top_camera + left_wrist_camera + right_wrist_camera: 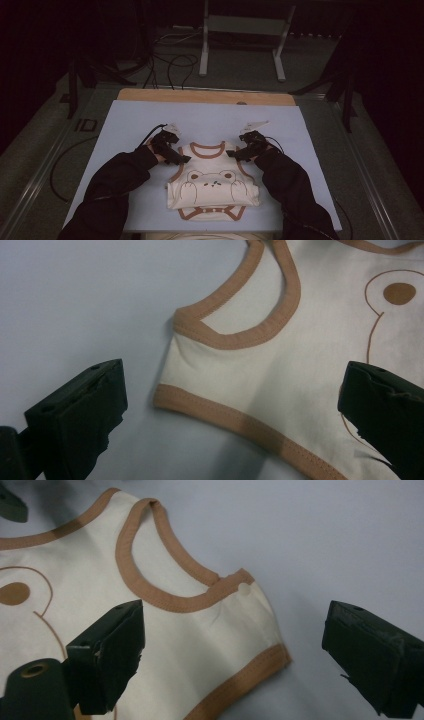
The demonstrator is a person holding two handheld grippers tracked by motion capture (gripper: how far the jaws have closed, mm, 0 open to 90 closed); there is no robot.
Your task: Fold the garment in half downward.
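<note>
Cream baby bodysuit (212, 187) with brown trim and bear print lying flat near front edge of pale blue mat (125, 120), neck pointing away from person; bottom part apparently folded up, snap strip showing at near edge.

Left gripper (181, 159) at garment's left shoulder, jaws wide apart, holding nothing; in left gripper view one jaw over bare mat, other over cream fabric, sleeve cuff (235, 417) lying between them.

Right gripper (234, 155) at opposite shoulder, likewise wide open and empty; in right gripper view one jaw over chest fabric, other over mat, short sleeve (250, 645) in the gap.

Likely step: pinching both shoulders or sleeves for a fold or lift; grasp not yet made.

Risks from here, as judgement:
- closing too high; pads likely to catch top layer alone, so front panel peels off back and fold goes crooked;
- closing with outer jaw on mat; fabric pushed and bunched rather than pinched, small wrinkle near right armhole seam (227, 587) made worse;
- uneven bite between two sides; one shoulder lifting first, garment skewing, folded bottom opening out;
- garment close to mat's front edge; a pull toward person could drag it over edge;
- thin knit slippery; shallow grip on trim alone may slip out mid-move.

Contact with cloth not clear; cannot tell whether jaw tips touching or hovering just above.
</note>
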